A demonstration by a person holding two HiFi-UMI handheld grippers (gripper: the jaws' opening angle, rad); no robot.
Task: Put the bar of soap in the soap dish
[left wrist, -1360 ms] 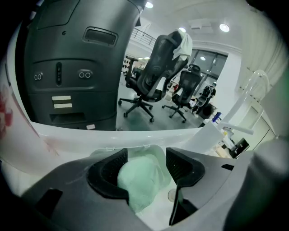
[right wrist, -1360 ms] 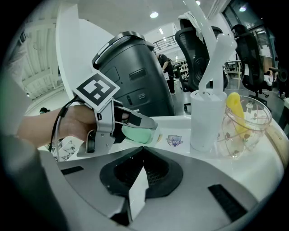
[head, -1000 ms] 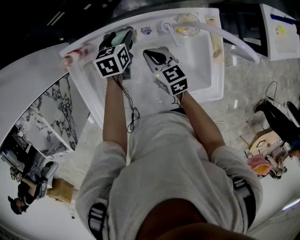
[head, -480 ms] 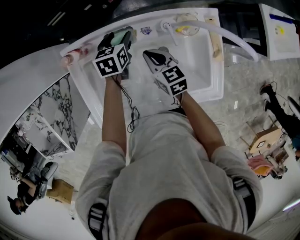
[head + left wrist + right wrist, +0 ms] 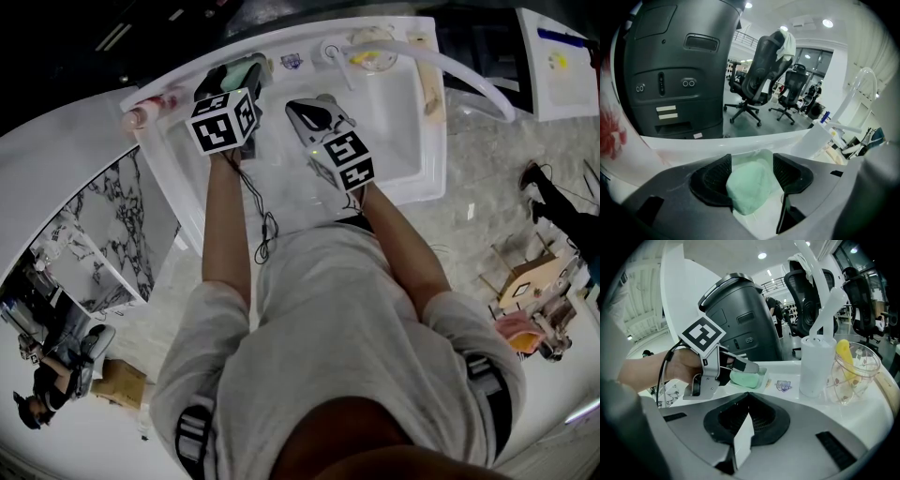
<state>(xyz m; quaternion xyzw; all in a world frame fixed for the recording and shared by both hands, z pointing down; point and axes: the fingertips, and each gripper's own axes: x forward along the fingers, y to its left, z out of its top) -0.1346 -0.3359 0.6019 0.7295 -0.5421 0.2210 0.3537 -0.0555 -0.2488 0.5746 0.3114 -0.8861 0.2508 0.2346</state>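
The pale green bar of soap [image 5: 750, 187] sits between the jaws of my left gripper [image 5: 752, 176], which is shut on it. The soap rests low in the white soap dish [image 5: 763, 375] on the sink's back rim. In the head view the left gripper [image 5: 239, 75] is at the rim's back left corner, with the soap [image 5: 244, 69] showing green at its tip. From the right gripper view the soap [image 5: 744, 379] lies in the dish under the left gripper's fingers [image 5: 743, 365]. My right gripper [image 5: 314, 111] hovers over the basin, shut, with nothing held.
A white sink basin [image 5: 398, 122] lies below. A faucet base [image 5: 816, 364] with a long white spout [image 5: 450, 66] stands beside a clear cup [image 5: 853, 371] holding something yellow. A pink bottle [image 5: 148, 112] lies at the left rim. A black bin [image 5: 675, 70] stands behind.
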